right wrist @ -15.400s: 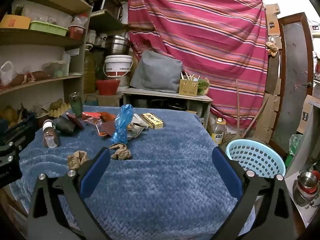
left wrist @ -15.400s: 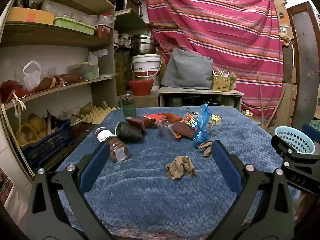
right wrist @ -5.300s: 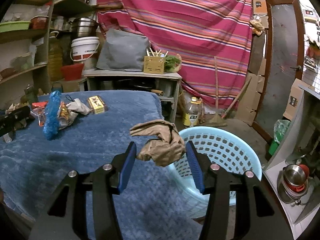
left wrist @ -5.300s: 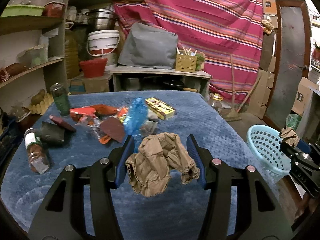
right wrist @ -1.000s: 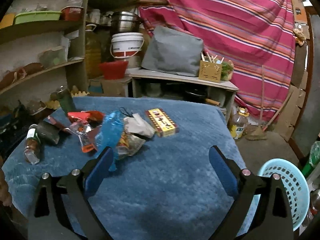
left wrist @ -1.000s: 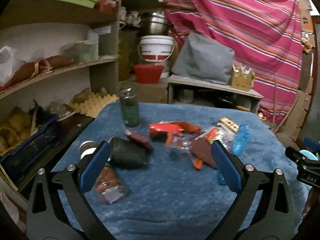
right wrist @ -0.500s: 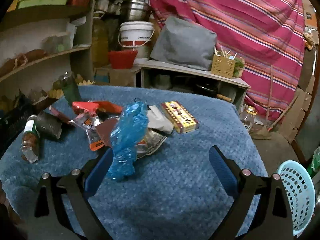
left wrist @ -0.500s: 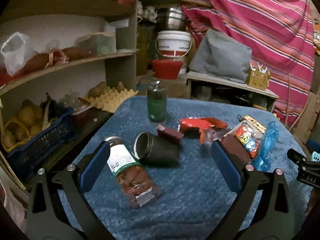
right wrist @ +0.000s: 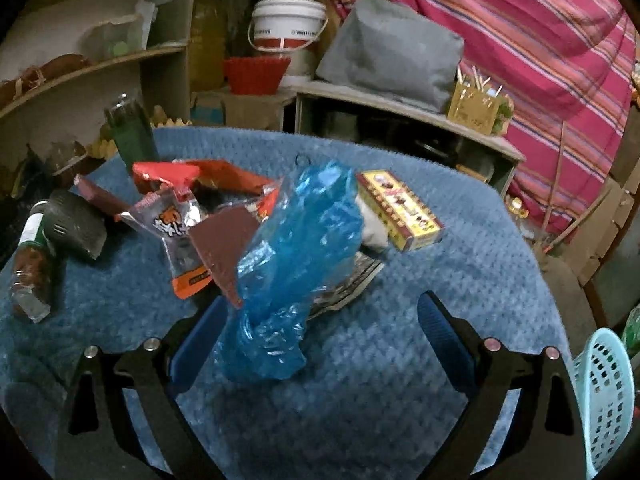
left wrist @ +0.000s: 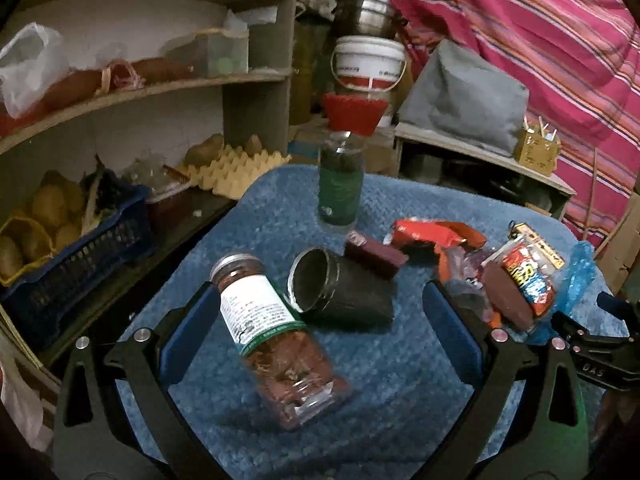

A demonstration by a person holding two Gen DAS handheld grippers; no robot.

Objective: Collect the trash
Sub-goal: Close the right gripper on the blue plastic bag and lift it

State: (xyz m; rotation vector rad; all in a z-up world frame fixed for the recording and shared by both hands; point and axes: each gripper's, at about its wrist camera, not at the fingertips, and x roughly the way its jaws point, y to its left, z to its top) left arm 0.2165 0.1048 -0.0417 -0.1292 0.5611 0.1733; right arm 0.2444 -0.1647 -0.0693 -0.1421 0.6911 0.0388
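The left hand-held gripper (left wrist: 320, 320) hangs wide open over the blue-covered table (left wrist: 400, 420), its blue pads on either side of a spice jar (left wrist: 276, 336) lying flat beside a tipped dark cup (left wrist: 340, 292). The right hand-held gripper (right wrist: 316, 328), also spread open, frames a crumpled blue plastic bag (right wrist: 292, 264) amid wrappers (right wrist: 176, 224); a light-blue basket (right wrist: 604, 396) sits off the table's right edge
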